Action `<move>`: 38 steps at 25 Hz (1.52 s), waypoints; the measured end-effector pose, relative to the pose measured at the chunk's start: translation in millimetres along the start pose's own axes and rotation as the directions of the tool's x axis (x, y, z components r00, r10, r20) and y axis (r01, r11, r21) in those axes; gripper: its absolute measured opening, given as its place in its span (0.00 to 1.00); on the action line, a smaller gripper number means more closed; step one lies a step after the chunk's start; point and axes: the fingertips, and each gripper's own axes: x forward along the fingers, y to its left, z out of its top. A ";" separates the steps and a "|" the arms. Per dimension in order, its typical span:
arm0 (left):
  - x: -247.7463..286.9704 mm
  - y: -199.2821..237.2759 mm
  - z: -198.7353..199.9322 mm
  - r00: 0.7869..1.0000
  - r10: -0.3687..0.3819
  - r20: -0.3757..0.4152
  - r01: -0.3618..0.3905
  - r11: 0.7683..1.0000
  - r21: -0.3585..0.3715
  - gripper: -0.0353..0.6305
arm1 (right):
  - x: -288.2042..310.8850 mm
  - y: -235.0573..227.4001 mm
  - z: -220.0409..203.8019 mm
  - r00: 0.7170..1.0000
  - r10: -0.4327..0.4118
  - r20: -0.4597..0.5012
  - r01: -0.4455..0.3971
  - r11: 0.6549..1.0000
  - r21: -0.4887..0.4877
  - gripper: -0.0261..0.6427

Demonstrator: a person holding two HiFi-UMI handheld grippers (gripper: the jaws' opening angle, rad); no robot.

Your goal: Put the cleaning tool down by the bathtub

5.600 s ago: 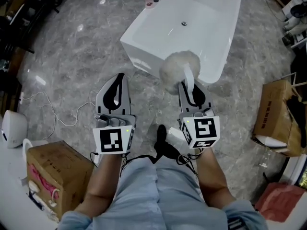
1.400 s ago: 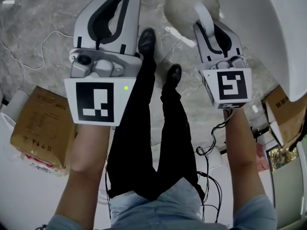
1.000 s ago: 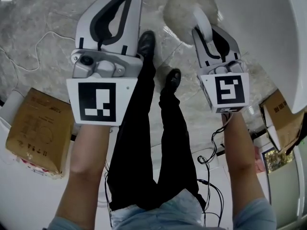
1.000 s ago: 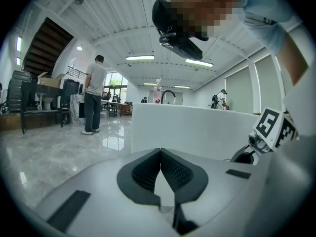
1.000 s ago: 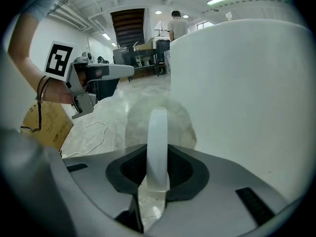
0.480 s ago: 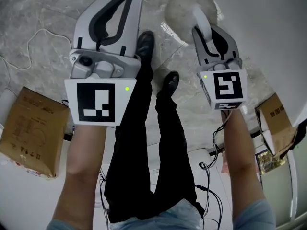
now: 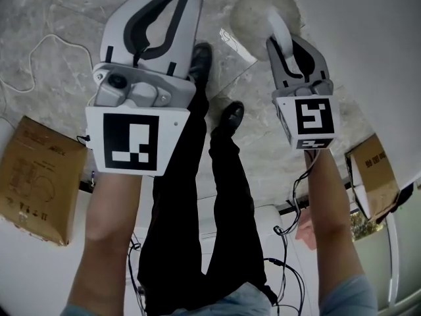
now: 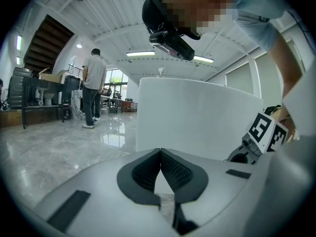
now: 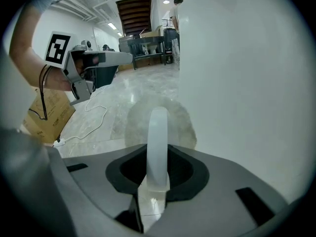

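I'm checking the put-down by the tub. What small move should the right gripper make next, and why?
Probably lower the right gripper a little. Its jaws clamp the white handle of the cleaning tool, and its fluffy pad hangs beside the bathtub wall over the floor; I cannot tell that it rests there, so opening now might drop it.

Head camera is looking steeply down at the floor [image 7: 52, 18]; both gripper cameras are looking low along their jaws, sharing the nearby bathtub [image 8: 197, 117].
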 end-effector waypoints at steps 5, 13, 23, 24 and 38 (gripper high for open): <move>-0.1 2.7 -14.7 1.000 -0.002 -0.004 0.002 1.000 -0.005 0.08 | 13.7 4.3 -10.6 1.000 0.002 -0.018 -0.002 1.000 -0.006 0.18; 5.6 7.7 -33.8 1.000 -0.002 -0.013 0.002 1.000 0.000 0.08 | 37.9 4.0 -30.6 0.999 0.003 -0.041 -0.003 1.000 -0.002 0.18; 8.7 9.1 -47.5 1.000 -0.007 -0.021 0.007 1.000 -0.011 0.08 | 52.3 -2.2 -50.2 0.997 -0.003 -0.082 0.002 1.000 -0.009 0.18; 8.9 9.0 -49.0 1.000 -0.008 -0.023 0.008 1.000 -0.012 0.08 | 53.8 -2.4 -52.9 0.996 -0.001 -0.089 0.000 1.000 -0.010 0.19; 8.9 18.4 -64.1 0.999 0.007 -0.031 -0.007 1.000 -0.019 0.08 | 78.1 1.0 -67.2 0.992 0.020 -0.123 -0.023 0.999 -0.029 0.19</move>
